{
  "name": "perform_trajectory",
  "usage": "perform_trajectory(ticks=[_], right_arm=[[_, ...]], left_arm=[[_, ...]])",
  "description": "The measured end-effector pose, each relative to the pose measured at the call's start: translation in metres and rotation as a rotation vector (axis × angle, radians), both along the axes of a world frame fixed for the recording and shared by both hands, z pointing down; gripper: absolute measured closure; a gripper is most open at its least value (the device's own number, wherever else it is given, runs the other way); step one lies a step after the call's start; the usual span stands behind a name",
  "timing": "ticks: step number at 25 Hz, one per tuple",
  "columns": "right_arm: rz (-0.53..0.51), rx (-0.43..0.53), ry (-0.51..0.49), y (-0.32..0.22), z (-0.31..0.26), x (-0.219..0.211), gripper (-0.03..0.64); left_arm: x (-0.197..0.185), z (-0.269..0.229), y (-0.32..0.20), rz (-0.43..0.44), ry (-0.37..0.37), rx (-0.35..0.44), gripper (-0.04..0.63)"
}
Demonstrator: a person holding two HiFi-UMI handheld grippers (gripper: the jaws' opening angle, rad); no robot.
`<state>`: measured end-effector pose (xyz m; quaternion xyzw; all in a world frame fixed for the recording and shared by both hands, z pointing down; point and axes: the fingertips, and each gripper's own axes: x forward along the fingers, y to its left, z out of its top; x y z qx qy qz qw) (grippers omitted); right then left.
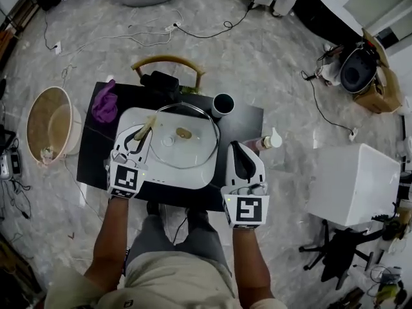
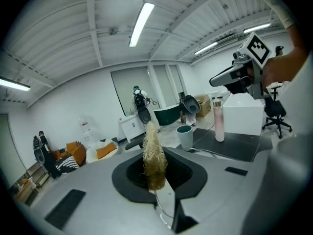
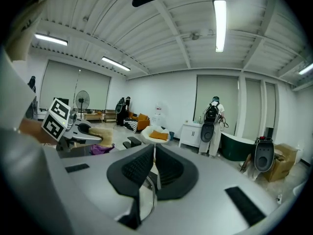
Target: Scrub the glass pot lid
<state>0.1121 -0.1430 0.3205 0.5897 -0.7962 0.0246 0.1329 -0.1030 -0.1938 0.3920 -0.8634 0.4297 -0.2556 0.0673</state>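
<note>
Glass pot lid [image 1: 193, 143] lies flat on a white tray [image 1: 180, 176] in the middle of a black table [image 1: 248, 118], with a small brownish spot showing near its centre. The person stands at the near side of the table with a gripper in each hand.

The left gripper [image 1: 143, 132] reaches over the tray's left part, and its jaws are clamped on a straw-coloured fibrous scrubber [image 1: 145, 129]. In the left gripper view the scrubber [image 2: 154, 160] stands up out of the jaws, and a piece of the lid's shiny rim [image 2: 166, 204] shows just below them.

The right gripper [image 1: 237, 148] sits at the tray's right edge. In the right gripper view its jaws are drawn close together, and the lid's thin metal rim [image 3: 149, 195] curves out from under them, so they seem to pinch the lid's edge, though the contact itself is hard to make out.

Behind the tray stands a dark cup [image 1: 223, 104]. A pink bottle [image 1: 267, 140] with a white cap is on the table's right side, and a purple cloth [image 1: 105, 103] lies at the far left corner.
</note>
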Motion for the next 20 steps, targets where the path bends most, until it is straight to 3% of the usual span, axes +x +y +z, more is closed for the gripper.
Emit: perform_trajectory(ticks=[10, 13, 20], right_arm=[[-0.013, -0.116, 0.018, -0.020, 0.094, 0.007, 0.589], [-0.016, -0.164, 0.022, -0.016, 0.113, 0.008, 0.589], [-0.008, -0.172, -0.009, -0.013, 0.135, 0.021, 0.589]], left_arm=[[-0.004, 0.095, -0.044, -0.118, -0.016, -0.067, 0.548], [-0.002, 0.114, -0.052, -0.132, -0.029, -0.082, 0.548], [0.011, 0.151, -0.070, -0.138, -0.070, -0.117, 0.548]])
